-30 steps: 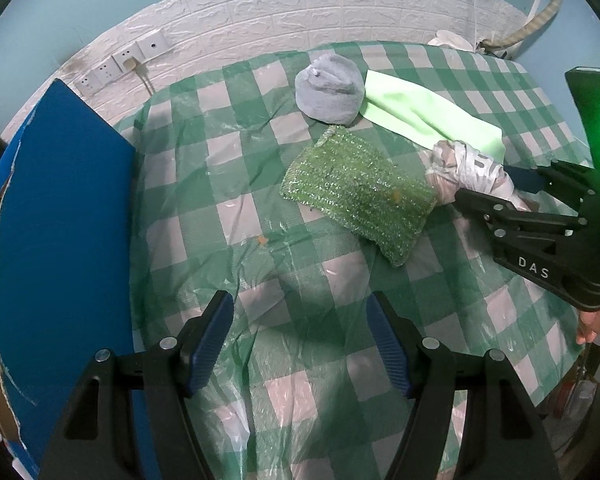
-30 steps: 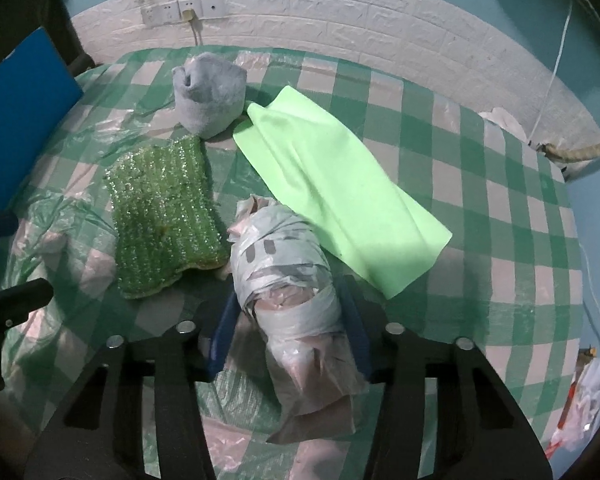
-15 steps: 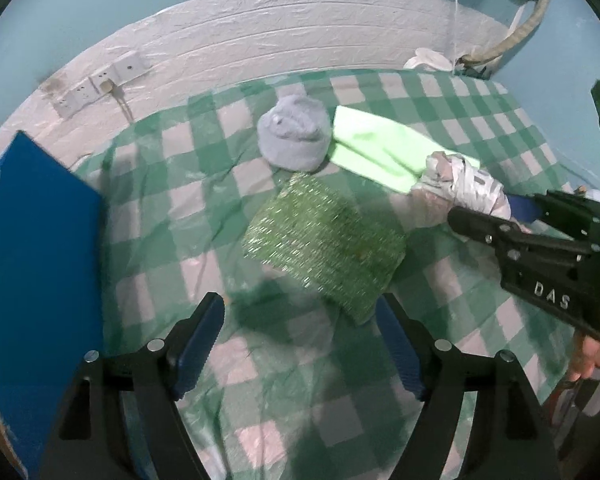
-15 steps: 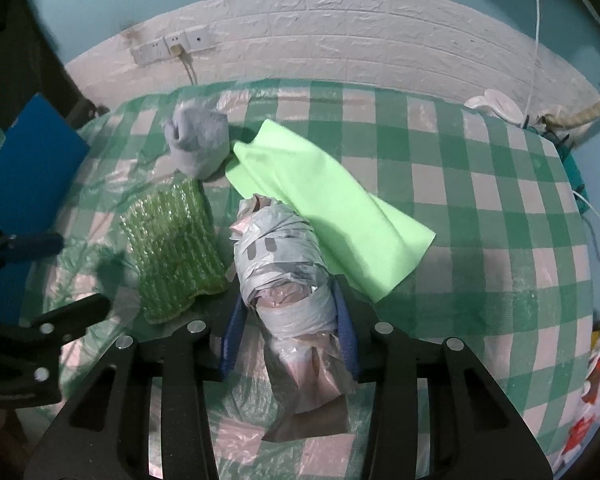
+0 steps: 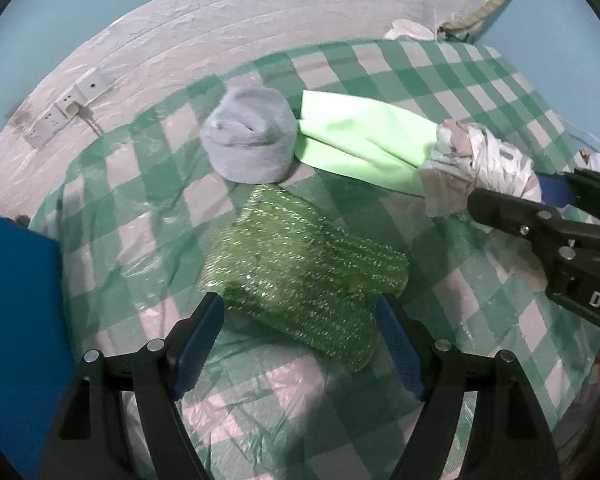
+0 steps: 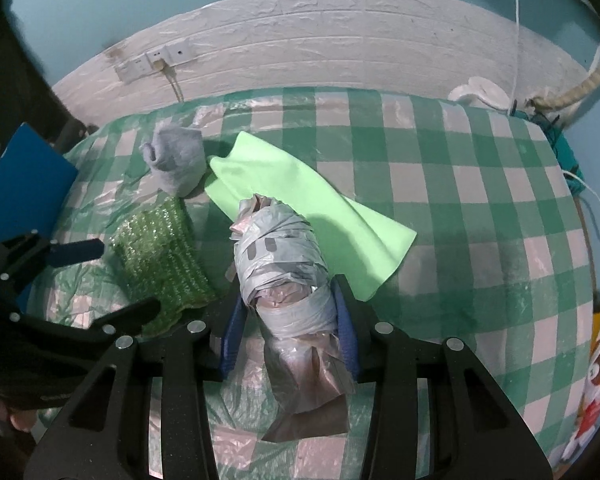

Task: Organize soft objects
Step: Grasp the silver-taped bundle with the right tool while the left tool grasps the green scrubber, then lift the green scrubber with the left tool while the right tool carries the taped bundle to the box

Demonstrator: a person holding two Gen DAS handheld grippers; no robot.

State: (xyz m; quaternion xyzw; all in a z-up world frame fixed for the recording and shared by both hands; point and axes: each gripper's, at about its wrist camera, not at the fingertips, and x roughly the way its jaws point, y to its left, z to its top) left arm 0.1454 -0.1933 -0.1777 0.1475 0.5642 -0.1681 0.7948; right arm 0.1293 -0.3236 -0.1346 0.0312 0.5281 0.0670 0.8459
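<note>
The right gripper [image 6: 288, 320] was clamped on a bundle wrapped in grey and pink plastic [image 6: 284, 264], one blue pad pressed against each side of its lower half, its jaws having just closed a little further on it. The bundle's top stuck out ahead of the fingertips, and its loose plastic tail hung back between the two black finger arms. Just beyond the bundle's far end, and running off to the right of the fingers, lay the light green cloth [image 6: 300, 196] flat on the checked tablecloth [image 6: 460, 208]. Ahead and to the left of the fingers sat the grey fuzzy hat [image 6: 178, 162], touching a corner of the cloth.

The left gripper [image 5: 300, 320] stood wide apart, its jaws having just been opening, with the sparkly green scrubbing pad [image 5: 304, 272] lying between the fingertips. The pads looked close to the pad's near edges, but nothing was squeezed. Straight ahead of those fingers was the grey hat [image 5: 250, 136], with the green cloth [image 5: 360, 140] to its right. Far right of the left fingers, the right gripper [image 5: 556, 196] held the wrapped bundle [image 5: 476, 160] over the cloth's end. A blue board [image 5: 16, 320] stood off to the left of the fingers.
</note>
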